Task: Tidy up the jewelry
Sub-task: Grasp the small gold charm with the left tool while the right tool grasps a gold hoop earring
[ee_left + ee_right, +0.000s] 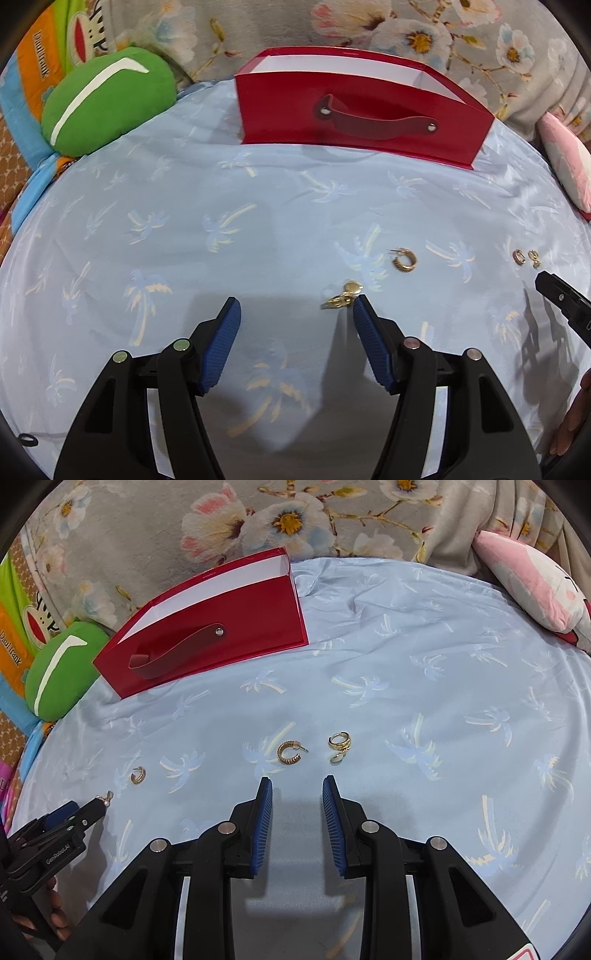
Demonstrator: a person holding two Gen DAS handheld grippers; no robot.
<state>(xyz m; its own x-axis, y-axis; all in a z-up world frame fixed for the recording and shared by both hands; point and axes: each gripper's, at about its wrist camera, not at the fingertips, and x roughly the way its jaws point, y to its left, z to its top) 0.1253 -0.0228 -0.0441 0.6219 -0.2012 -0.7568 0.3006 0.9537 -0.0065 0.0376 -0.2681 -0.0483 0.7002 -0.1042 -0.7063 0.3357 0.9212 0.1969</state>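
Gold earrings lie on a light blue palm-print sheet [184, 206]. In the left wrist view my left gripper [297, 308] is open; a gold charm earring [341, 297] lies just beyond its right fingertip, and a gold hoop [404, 260] further right. Two small earrings [526, 256] lie near the right gripper's tip [554, 288]. In the right wrist view my right gripper [297, 788] is open and empty above the sheet. A gold hoop [288, 752] and a charm earring [339, 745] lie just ahead of it. A small hoop [138, 775] lies left, near the left gripper [74, 816].
An open red box [362, 110] with a strap handle stands at the far side of the sheet; it also shows in the right wrist view [207, 627]. A green cushion [107, 99] lies at left, a pink plush [532, 587] at right, floral fabric [184, 517] behind.
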